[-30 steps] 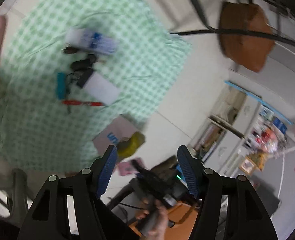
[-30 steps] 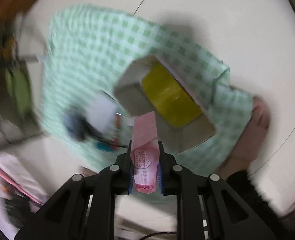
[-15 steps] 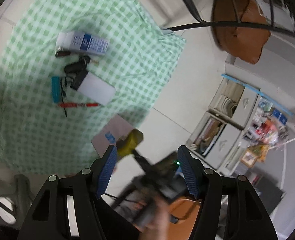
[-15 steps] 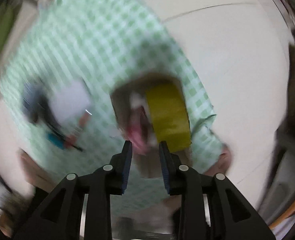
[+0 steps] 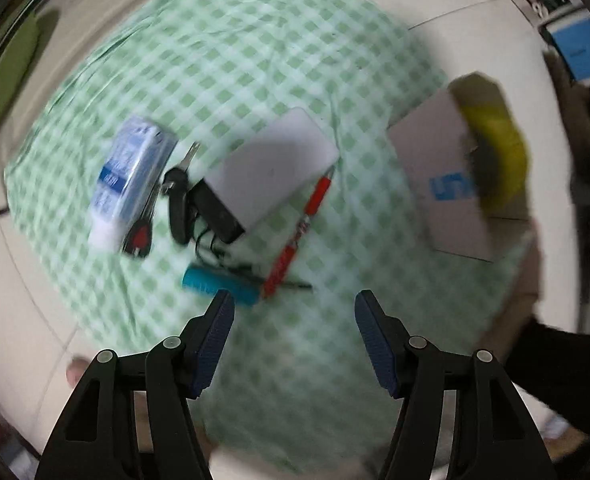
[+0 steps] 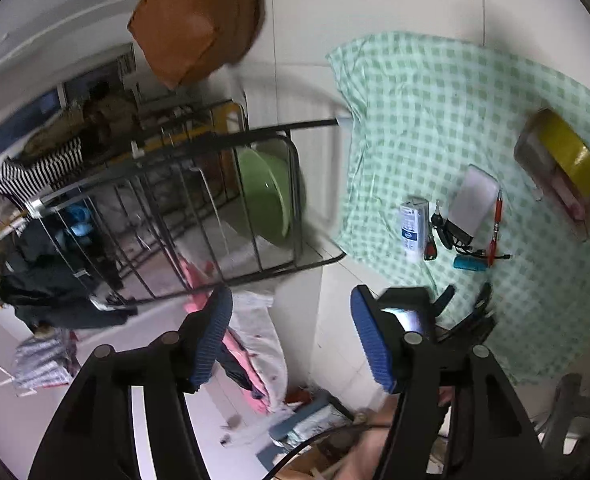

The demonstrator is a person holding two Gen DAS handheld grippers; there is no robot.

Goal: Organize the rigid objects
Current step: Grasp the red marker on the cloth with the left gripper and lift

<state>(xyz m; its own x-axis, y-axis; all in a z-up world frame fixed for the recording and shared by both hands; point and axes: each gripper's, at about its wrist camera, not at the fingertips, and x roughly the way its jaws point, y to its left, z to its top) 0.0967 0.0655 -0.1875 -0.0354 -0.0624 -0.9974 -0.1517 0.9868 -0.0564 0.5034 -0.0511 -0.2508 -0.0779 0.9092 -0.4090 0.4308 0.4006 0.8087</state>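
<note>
Between the blue pads of the right tool (image 6: 291,336) nothing is held; its jaws are opening, aimed out at a wire rack (image 6: 183,208) and room clutter. Off to one side lies a green checked cloth (image 6: 447,120), seemingly on the floor. The left tool (image 5: 295,340) hangs over that cloth, jaws spread and empty. Just ahead of it lie a teal tube (image 5: 219,284), a red pen (image 5: 299,232), a white power bank (image 5: 271,172), black keys (image 5: 177,208) and a blue-and-white carton (image 5: 129,176), all loose. Farther off, a cardboard box (image 5: 447,176) holds yellow tape (image 6: 573,156) and a pink packet (image 6: 567,196). Judging by this, sorting has only begun.
</note>
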